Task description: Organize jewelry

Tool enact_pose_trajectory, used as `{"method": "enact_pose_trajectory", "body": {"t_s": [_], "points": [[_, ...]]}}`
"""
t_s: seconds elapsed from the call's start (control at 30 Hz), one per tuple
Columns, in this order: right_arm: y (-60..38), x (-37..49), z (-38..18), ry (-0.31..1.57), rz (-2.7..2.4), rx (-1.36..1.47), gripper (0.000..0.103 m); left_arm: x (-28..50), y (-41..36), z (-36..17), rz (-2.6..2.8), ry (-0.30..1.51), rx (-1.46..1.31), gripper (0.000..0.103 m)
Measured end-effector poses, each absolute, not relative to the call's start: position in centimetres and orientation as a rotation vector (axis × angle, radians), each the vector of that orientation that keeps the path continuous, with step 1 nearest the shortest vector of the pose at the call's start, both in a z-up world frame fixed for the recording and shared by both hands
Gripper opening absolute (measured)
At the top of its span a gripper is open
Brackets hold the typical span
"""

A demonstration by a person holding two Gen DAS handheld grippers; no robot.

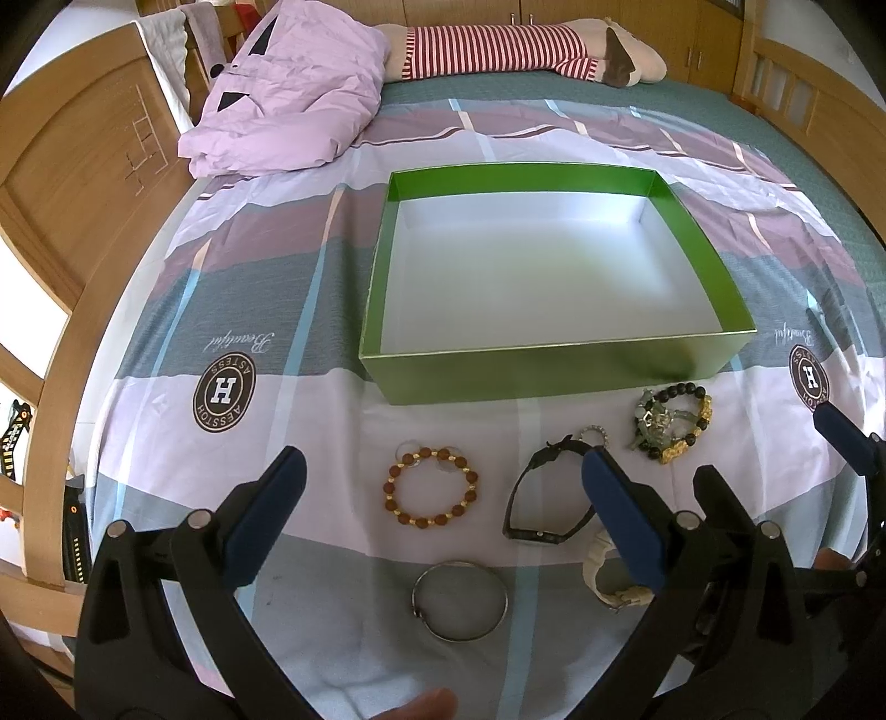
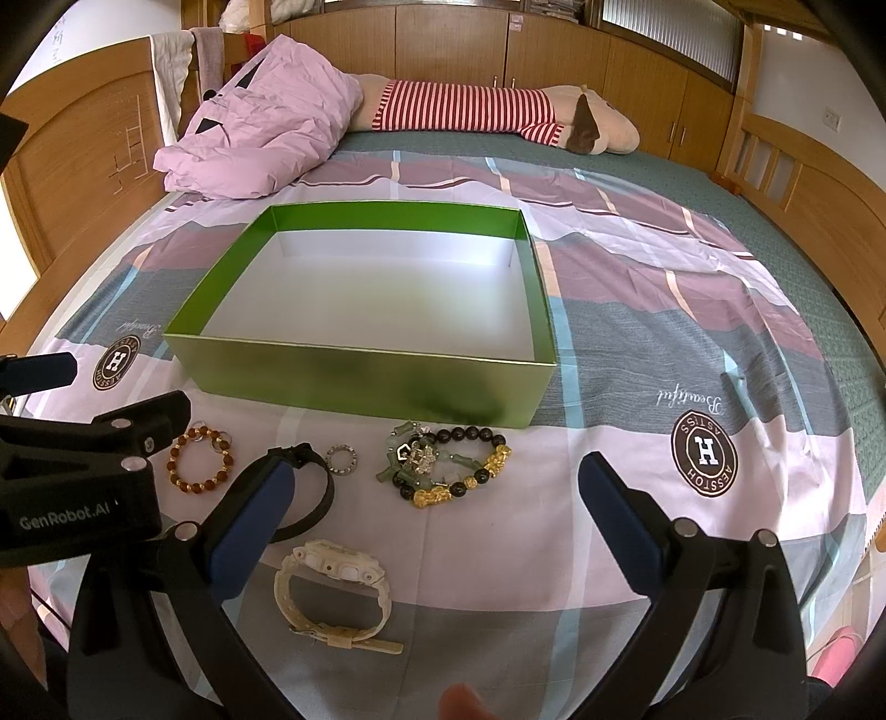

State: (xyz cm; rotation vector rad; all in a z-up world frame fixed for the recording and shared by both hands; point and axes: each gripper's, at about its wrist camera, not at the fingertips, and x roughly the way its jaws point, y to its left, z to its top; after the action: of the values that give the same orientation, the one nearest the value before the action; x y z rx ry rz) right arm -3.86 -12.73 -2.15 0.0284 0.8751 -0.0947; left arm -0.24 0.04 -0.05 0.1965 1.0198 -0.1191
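- Jewelry is shown laid out in a loose group on the bed sheet (image 1: 310, 399), just in front of the green box (image 1: 554, 368): a brown-and-gold bead bracelet (image 1: 431, 486), a silver bangle (image 1: 459, 601), a black watch (image 1: 545, 498), a white watch (image 2: 332, 595), a small ring (image 2: 341, 459) and a tangled cluster of black, gold and green bead bracelets (image 2: 448, 462).
- Pieces are kept apart from one another, presumably so that each can be lifted singly.
- The box is seen open and empty, its near wall facing the pieces; nothing has yet been sorted into it.
- Left tongs (image 1: 443, 498) are spread wide and hang above the bead bracelet and black watch, gripping nothing.
- Right tongs (image 2: 437, 509) are likewise spread, above the white watch and the cluster, empty.
- A pink quilt (image 1: 288, 88) and a striped plush toy (image 1: 498, 50) lie well behind.
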Motion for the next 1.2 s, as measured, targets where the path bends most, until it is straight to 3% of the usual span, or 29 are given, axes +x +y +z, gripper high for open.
{"method": "enact_pose_trajectory", "body": {"t_s": [1.2], "points": [[-12.61, -3.91, -2.06, 0.877, -0.091, 0.025, 0.102, -0.29, -0.39, -0.2, -0.119, 1.02, 0.203, 0.101]]}}
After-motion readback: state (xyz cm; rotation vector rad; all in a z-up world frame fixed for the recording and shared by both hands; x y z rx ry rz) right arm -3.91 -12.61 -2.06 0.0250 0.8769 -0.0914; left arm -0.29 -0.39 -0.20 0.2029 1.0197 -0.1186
